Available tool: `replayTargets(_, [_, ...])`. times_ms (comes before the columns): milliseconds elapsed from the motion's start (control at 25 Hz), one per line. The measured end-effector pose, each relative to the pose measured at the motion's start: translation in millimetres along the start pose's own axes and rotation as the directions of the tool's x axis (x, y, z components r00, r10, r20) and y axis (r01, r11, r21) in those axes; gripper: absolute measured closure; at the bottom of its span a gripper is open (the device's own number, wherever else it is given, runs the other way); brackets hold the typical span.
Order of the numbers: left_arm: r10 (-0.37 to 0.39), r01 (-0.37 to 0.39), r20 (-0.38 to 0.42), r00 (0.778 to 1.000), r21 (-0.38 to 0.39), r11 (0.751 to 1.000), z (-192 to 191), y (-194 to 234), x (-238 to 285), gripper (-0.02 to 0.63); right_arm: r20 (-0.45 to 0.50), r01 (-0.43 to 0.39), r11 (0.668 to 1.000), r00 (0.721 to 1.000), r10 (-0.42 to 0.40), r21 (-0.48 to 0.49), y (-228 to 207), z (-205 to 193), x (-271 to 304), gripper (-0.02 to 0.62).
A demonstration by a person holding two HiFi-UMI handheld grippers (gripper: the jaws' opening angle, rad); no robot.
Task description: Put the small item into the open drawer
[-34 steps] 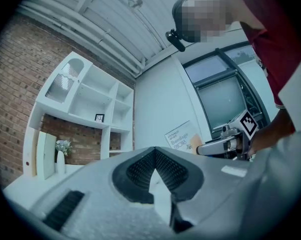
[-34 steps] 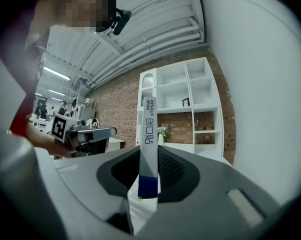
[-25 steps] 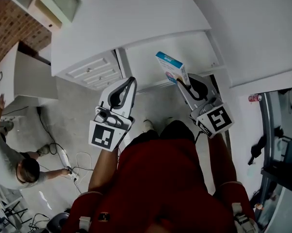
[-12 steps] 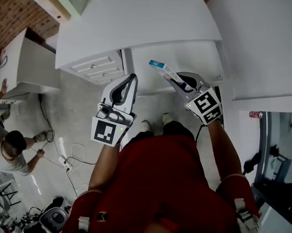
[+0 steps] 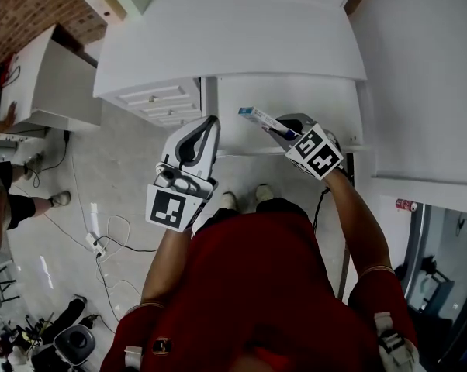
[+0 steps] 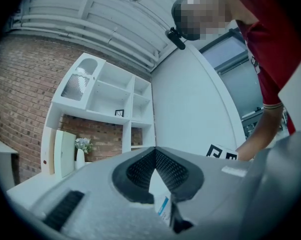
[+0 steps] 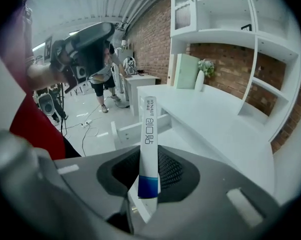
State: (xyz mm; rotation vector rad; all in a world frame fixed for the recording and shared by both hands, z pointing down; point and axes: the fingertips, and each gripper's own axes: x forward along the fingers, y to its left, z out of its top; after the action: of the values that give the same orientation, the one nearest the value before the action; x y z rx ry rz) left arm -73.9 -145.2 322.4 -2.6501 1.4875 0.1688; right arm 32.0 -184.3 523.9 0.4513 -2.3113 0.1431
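The small item is a slim white box with a blue end, and my right gripper is shut on its lower part. The gripper tilts down and holds the box over the open white drawer under the desk. In the right gripper view the box stands up between the dark pads, print facing me. My left gripper hovers by the drawer's left front corner. Its jaws meet at the tip with nothing in them, as the left gripper view shows.
A white desk top overhangs the drawer. A white drawer cabinet stands to the left. Cables and a power strip lie on the floor. Another person is at the left edge. White wall shelves rise behind the desk.
My right gripper has dropped and tipped downward, so the box went from nearly upright to lying flatter over the drawer. The left gripper shifted only a little.
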Motion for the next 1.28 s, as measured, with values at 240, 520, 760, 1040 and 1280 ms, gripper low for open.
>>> replayTargets(240, [0.045,-0.045,-0.011,0.999,0.009,0.999,-5,10,8,0.607,-0.116,-0.077,0.997,0.990,0.074,-0.024,-10,-24,34,0.506])
replayTargets(520, [0.091,-0.090,-0.032,0.995,0.024,0.996,-12,16,10,0.607,-0.221,-0.155,0.986,0.965,0.138,-0.062,-14,-47,66,0.505])
replayTargets(760, [0.115,-0.114,-0.048,0.992,0.019,0.993,-20,24,14,0.607,-0.306,-0.184,0.977,0.941,0.143,-0.110,-17,-61,85,0.505])
replayTargets(1040, [0.130,-0.129,-0.054,0.990,0.010,0.992,-26,32,19,0.607,-0.395,-0.189,0.970,0.911,0.114,-0.156,-21,-80,107,0.505])
replayTargets(1280, [0.133,-0.133,-0.064,0.989,0.006,0.991,-30,33,21,0.607,-0.430,-0.199,0.969,0.895,0.118,-0.149,-23,-89,115,0.503])
